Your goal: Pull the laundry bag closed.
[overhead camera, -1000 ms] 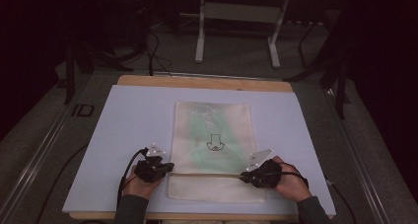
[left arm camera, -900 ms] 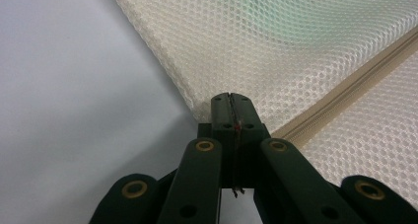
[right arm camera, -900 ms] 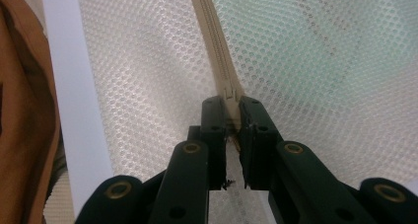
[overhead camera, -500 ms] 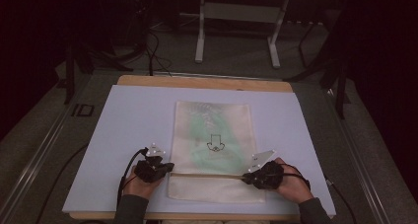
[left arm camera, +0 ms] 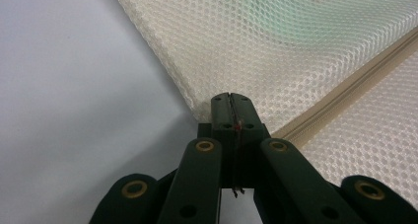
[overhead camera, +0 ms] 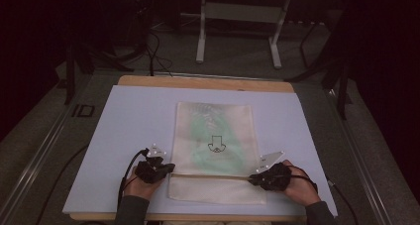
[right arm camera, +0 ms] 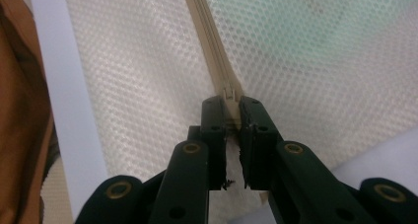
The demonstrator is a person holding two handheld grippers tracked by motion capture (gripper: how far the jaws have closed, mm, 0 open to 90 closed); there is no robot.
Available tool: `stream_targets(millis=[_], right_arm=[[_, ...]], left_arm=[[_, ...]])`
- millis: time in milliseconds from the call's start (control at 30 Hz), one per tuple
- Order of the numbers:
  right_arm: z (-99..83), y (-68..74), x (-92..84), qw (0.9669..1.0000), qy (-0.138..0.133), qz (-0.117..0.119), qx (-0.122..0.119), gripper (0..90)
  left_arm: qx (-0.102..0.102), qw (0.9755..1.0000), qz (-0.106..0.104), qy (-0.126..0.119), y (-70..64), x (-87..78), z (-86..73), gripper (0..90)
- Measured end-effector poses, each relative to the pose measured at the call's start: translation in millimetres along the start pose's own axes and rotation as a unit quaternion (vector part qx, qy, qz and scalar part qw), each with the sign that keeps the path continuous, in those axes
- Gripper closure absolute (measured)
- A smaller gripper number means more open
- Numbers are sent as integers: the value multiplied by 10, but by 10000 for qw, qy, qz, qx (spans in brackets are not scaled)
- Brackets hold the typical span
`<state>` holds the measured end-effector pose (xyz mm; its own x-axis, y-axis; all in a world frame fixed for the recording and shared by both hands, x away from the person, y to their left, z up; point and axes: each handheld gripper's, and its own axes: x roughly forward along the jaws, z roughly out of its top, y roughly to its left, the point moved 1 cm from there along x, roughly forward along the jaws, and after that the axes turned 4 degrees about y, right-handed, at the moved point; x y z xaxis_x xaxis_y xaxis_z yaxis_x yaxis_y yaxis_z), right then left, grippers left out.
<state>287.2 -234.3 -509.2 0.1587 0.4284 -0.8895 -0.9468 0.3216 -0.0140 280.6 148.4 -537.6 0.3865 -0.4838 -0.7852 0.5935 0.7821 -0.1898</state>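
Mesh laundry bag [overhead camera: 216,150]: left gripper [left arm camera: 230,101] clamps its zipper-end corner; right gripper [right arm camera: 230,108] pinches the zipper pull [right arm camera: 229,92]. Next, likely sliding the pull along the zipper.

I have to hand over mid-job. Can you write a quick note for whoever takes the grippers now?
Left gripper: shut on the left edge of the mesh bag, at the zipper's end.
Right gripper: shut on the zipper pull at the bag's right edge.
The bag lies flat on the white sheet, with something green inside.
Done: both ends gripped, and the zipper looks closed along its length.
Left: probably draw the pull along the zipper while the left gripper holds the bag.
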Motion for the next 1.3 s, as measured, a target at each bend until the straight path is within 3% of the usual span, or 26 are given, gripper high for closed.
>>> stream_targets(millis=[567,1300], right_arm=[[-277,-89,-114,9992,-168,-14,363,825],[-271,-85,-52,9986,-261,-120,444,805]], left_arm=[[3,10000,8,-6,-3,1,-1,898],[-27,10000,-58,-64,0,-3,-12,879]])
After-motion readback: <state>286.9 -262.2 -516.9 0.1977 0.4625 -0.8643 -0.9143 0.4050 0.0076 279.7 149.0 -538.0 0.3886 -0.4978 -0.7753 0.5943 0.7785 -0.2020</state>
